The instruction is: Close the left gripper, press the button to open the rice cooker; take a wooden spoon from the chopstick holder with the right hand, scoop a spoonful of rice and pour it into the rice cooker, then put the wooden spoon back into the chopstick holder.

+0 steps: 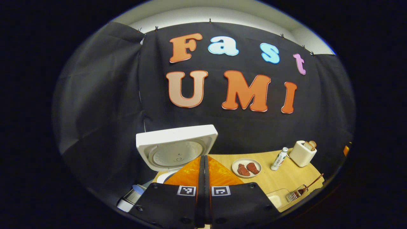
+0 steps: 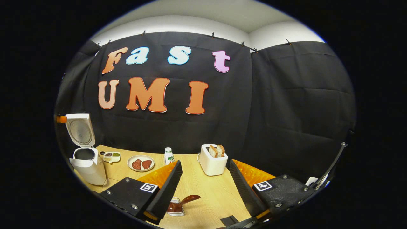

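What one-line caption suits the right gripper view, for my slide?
Open right gripper above wooden spoon; rice cooker lid up.

Left claw (image 1: 203,165) fingers pressed together, near centre. Rice cooker (image 1: 176,149) just beyond, lid raised. Right on tabletop (image 1: 286,179): plate (image 1: 246,167), bottle (image 1: 279,159), toaster (image 1: 302,153), chopstick holder (image 1: 297,193).

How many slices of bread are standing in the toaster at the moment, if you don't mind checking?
2: both stand side by side in the top of the toaster, the left slice and the right slice, leaning together. Nothing shows whether more sits lower inside.
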`<move>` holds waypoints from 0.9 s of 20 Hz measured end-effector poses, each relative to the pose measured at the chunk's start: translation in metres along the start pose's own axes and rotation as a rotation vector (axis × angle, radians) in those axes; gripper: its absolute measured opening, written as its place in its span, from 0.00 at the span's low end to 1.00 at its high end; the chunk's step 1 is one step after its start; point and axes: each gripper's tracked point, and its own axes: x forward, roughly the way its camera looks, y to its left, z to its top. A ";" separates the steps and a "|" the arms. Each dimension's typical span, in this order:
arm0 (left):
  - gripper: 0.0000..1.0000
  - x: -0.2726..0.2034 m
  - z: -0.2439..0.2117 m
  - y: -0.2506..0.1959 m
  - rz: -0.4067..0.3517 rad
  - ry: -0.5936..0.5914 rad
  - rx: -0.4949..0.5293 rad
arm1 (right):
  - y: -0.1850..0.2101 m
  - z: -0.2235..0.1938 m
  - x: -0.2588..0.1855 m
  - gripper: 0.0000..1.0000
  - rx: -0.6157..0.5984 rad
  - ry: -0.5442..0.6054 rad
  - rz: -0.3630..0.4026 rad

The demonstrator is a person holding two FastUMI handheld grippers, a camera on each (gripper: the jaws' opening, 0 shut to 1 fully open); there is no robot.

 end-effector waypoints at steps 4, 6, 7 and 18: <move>0.04 -0.026 0.019 0.002 0.038 -0.084 -0.034 | 0.002 -0.004 0.004 0.94 0.022 -0.008 0.011; 0.04 -0.037 0.017 0.005 0.064 -0.095 -0.030 | 0.003 -0.009 0.006 0.94 0.028 -0.006 0.018; 0.05 -0.042 0.017 0.009 0.083 -0.097 -0.028 | 0.003 -0.013 0.007 0.94 0.034 -0.006 0.022; 0.35 -0.078 0.025 0.018 0.165 -0.166 -0.034 | 0.022 -0.099 0.043 0.94 0.187 0.126 0.087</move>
